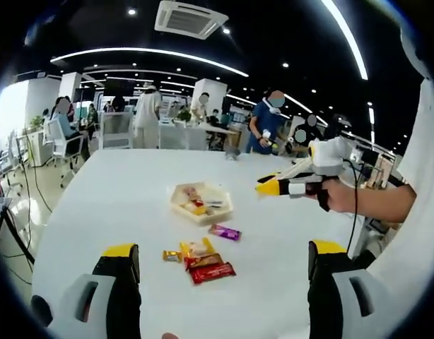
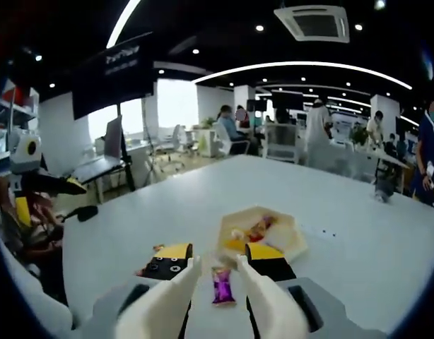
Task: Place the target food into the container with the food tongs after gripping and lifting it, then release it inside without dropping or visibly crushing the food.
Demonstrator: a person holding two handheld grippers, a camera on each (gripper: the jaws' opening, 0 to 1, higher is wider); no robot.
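Note:
A beige six-sided container (image 1: pixel 203 218) sits mid-table with several snacks inside it. A purple wrapped candy (image 1: pixel 224 232) lies on the table just in front of it. Closer to me lie a yellow packet (image 1: pixel 196 247), two red packets (image 1: pixel 211 269) and a small gold candy (image 1: pixel 172 256). My left gripper (image 1: pixel 223 248) hangs wide open above these packets. A hand holds my right gripper (image 1: pixel 268 186) above the table, right of the container. In the right gripper view its jaws (image 2: pixel 219 260) stand a little apart, with the purple candy (image 2: pixel 223 286) on the table between them and the container (image 2: pixel 296 248) just beyond.
The white table (image 1: pixel 118 191) reaches far back, with a small dark object (image 1: pixel 234 152) near its far edge. Desks, chairs and several people fill the office behind. A person's arm (image 1: pixel 376 201) enters from the right. The left gripper (image 2: pixel 51 185) shows at the left edge.

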